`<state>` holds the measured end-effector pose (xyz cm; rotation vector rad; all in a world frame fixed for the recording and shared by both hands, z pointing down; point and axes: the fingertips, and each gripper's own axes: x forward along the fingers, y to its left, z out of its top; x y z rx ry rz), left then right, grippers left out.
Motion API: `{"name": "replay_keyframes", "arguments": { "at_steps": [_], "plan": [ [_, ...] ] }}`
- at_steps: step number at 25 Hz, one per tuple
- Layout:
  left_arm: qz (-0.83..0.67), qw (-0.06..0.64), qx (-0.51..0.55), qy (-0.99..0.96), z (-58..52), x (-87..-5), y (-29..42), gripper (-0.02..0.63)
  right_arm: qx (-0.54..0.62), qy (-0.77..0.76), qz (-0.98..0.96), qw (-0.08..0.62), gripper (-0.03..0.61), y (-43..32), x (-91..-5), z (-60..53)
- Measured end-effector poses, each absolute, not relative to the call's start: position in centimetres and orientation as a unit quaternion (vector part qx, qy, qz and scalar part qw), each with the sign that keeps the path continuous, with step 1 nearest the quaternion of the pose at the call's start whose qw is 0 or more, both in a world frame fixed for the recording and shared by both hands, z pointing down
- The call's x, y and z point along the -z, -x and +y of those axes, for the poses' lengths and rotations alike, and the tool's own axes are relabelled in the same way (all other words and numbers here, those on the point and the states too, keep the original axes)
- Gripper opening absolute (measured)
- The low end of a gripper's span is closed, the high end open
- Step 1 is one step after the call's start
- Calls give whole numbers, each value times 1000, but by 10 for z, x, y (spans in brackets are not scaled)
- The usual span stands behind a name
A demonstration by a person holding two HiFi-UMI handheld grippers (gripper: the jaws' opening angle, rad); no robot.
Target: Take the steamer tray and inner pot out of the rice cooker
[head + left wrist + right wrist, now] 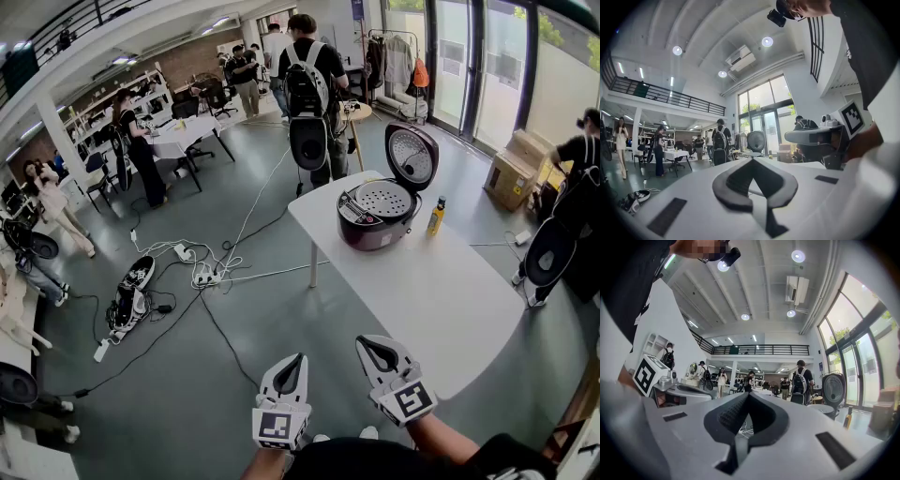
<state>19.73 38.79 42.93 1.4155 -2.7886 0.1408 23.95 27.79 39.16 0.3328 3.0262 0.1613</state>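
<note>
Head view: the open rice cooker [368, 234], steamer tray [382, 199] inside, sits near the table's [441, 309] far edge. The left tool [289, 373] and right tool [382, 354] are pressed together, empty.

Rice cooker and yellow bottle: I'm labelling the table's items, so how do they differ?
The dark maroon rice cooker is broad and squat; the slim yellow bottle is much smaller. The cooker's lid stands open, showing a perforated pale steamer tray; the bottle's dark cap is on. Both stand on the white table, side by side.
</note>
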Motion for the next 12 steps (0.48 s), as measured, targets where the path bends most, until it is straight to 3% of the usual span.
{"name": "replay_keyframes", "arguments": {
  "at_steps": [12],
  "plan": [
    [-894,9,-43,-446,402,-432,-187,-3,-59,-96,993,44,-2,-232,-395,280]
  ]
}}
